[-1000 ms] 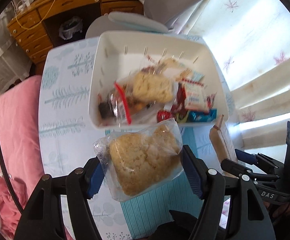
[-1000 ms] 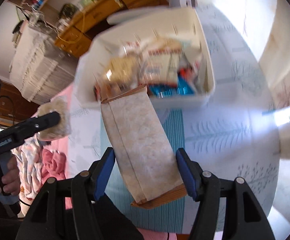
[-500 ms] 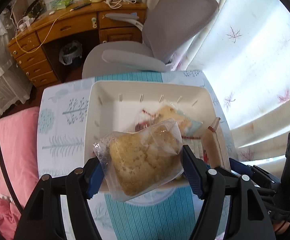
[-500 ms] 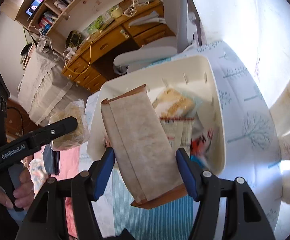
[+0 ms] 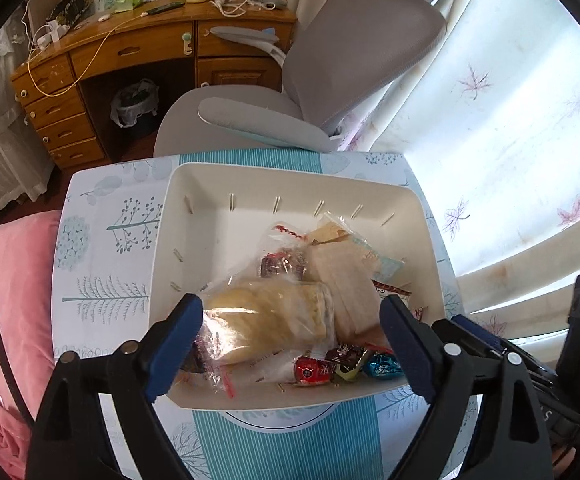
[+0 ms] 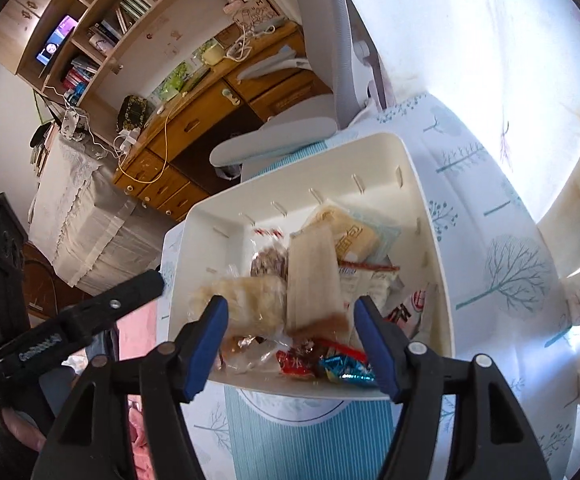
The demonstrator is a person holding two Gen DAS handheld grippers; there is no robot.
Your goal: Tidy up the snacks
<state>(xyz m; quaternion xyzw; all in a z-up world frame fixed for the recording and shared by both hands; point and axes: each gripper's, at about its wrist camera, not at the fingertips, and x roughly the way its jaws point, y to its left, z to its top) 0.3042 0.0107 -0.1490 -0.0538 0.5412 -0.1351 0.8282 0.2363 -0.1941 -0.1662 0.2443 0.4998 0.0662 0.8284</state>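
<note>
A white rectangular basket (image 5: 250, 188) (image 6: 438, 240) stands on the small table and holds several wrapped snacks. A clear bag of pale biscuits (image 5: 266, 320) (image 6: 250, 300) lies in it at the near left. A long beige paper packet (image 5: 346, 284) (image 6: 310, 276) lies beside it, leaning across the other snacks. Small red and blue candies (image 5: 346, 366) (image 6: 322, 362) sit at the near wall. My left gripper (image 5: 290, 344) is open and empty just above the basket's near edge. My right gripper (image 6: 292, 348) is open and empty above the same edge.
The table wears a cloth (image 5: 106, 248) with tree prints and a teal stripe. A grey office chair (image 5: 330, 72) stands behind it, then a wooden desk (image 5: 138, 52). Pink bedding (image 5: 6, 300) lies left. A curtained window (image 5: 510, 120) is right.
Both grippers carried their snacks over the basket and opened. The biscuit bag and the paper packet dropped from the jaws and now lie inside the basket.
</note>
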